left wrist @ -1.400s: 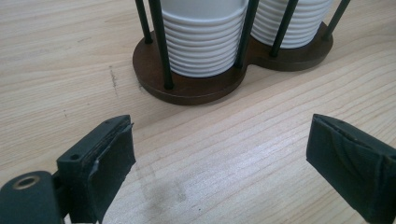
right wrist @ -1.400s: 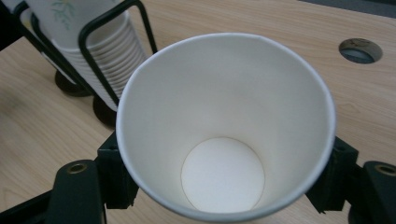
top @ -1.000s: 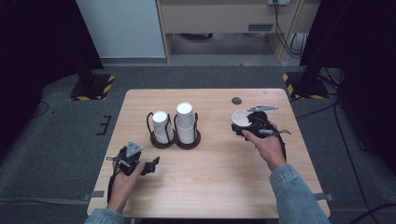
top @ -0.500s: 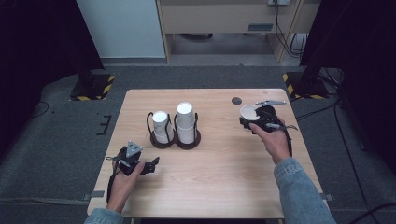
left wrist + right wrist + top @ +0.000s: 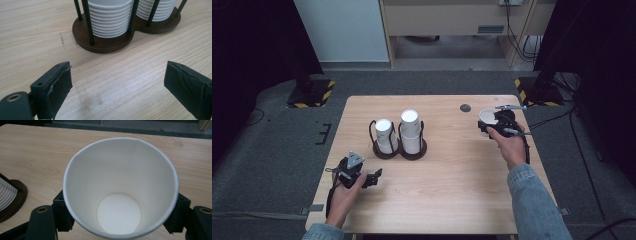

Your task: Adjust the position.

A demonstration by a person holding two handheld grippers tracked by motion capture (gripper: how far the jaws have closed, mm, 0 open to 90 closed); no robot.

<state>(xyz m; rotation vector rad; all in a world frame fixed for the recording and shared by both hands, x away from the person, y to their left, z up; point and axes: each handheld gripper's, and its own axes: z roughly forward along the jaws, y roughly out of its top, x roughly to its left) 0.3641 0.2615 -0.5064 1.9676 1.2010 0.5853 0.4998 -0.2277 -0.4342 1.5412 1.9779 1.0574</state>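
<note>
Right gripper (image 5: pixel 490 126) clamps cup (image 5: pixel 120 187); left gripper (image 5: pixel 371 178) wide, idle. Keep cup upright, squeeze gently, set clear of holder (image 5: pixel 400 149).

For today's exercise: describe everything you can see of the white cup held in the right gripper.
The paper cup is plain white, a smooth tapering wall with a thin rolled rim, a faint side seam and a flat round bottom. It is empty and looks clean and undented. It sits mouth-up between the right gripper's black jaws, which press on its sides, near the table's far right corner.
</note>
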